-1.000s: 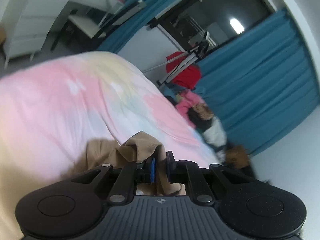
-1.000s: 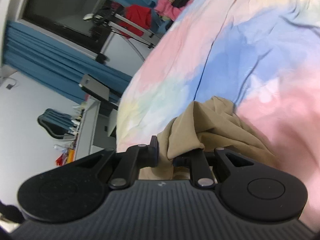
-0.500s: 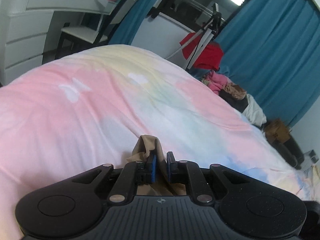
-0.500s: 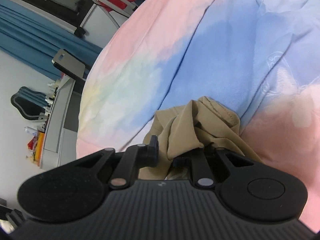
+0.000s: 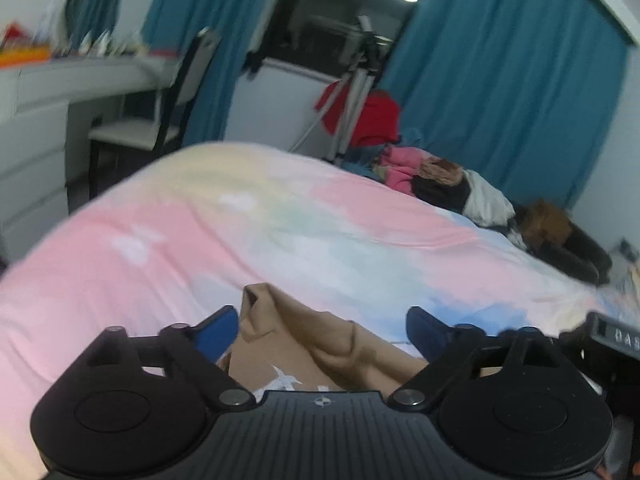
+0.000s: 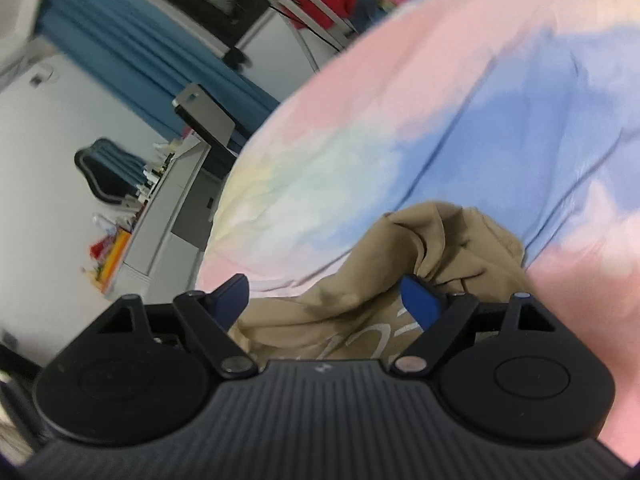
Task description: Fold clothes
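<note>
A tan garment with white print lies crumpled on the pastel tie-dye bed cover. My left gripper has its jaws opening, spread wide, with the tan cloth lying loose between the blue pads and neither pad pressing on it. In the right wrist view the same tan garment bunches up on the bed cover. My right gripper is opening too; its right pad still touches a fold while the left one stands clear of the cloth.
A heap of clothes lies at the bed's far edge, with a red garment on a tripod behind it. A white desk and chair stand to the left. Blue curtains flank a dark window.
Both grippers were shut on pinched folds of the tan garment; now both jaws stand wide and the cloth has dropped onto the bed. Both hands have sunk and rolled.
</note>
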The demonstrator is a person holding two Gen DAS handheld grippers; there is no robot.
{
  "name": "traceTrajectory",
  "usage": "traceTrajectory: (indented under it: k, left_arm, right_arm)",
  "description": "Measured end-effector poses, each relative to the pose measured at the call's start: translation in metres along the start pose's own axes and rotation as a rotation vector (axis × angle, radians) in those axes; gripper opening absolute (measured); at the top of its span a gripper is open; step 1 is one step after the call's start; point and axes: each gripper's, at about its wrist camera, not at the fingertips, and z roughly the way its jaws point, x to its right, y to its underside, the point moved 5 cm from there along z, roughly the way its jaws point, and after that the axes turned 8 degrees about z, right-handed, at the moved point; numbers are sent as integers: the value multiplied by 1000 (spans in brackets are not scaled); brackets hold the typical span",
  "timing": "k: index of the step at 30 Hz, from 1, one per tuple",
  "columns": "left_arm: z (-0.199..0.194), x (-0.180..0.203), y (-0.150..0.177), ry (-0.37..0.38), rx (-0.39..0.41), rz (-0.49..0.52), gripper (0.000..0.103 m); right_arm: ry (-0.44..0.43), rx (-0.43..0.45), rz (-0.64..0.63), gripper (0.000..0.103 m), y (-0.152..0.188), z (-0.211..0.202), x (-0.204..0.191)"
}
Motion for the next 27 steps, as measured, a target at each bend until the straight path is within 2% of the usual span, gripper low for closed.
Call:
traceTrajectory:
  k: [3, 6, 7, 10, 11, 12, 15, 20, 24, 27]
  left_arm:
    - [-8, 12, 2, 2, -5, 107, 98]
    - [4, 19, 11, -6, -64, 195, 98]
    - [11, 20, 15, -10, -84, 212, 98]
    - [31, 18, 26, -35, -133, 250, 98]
    - [36, 16, 28, -47, -141, 257, 97]
    - [40, 15, 29, -53, -141, 260, 97]
    - [48, 11, 29, -56, -132, 245, 97]
    - [41, 7, 23, -61, -103, 217, 96]
    - [16, 11, 19, -49, -72, 221, 96]
    - [-5, 17, 23, -33, -66, 233, 96]
  right_arm:
    - [52, 57, -206, 85, 8, -6, -16]
    - [141, 95, -422, 85, 16, -2, -27]
    - [149, 92, -448, 84, 16, 4, -27]
    - [176, 69, -440, 76, 12, 27, -18]
    - [189, 65, -432, 66, 9, 34, -13]
    - [204, 77, -435, 60, 7, 40, -10]
    - [231, 108, -439, 54, 2, 49, -2]
    - [232, 163, -493, 53, 5, 38, -12]
    - [196, 163, -498, 53, 14, 17, -25]
    - [212, 138, -514, 53, 30, 3, -26]
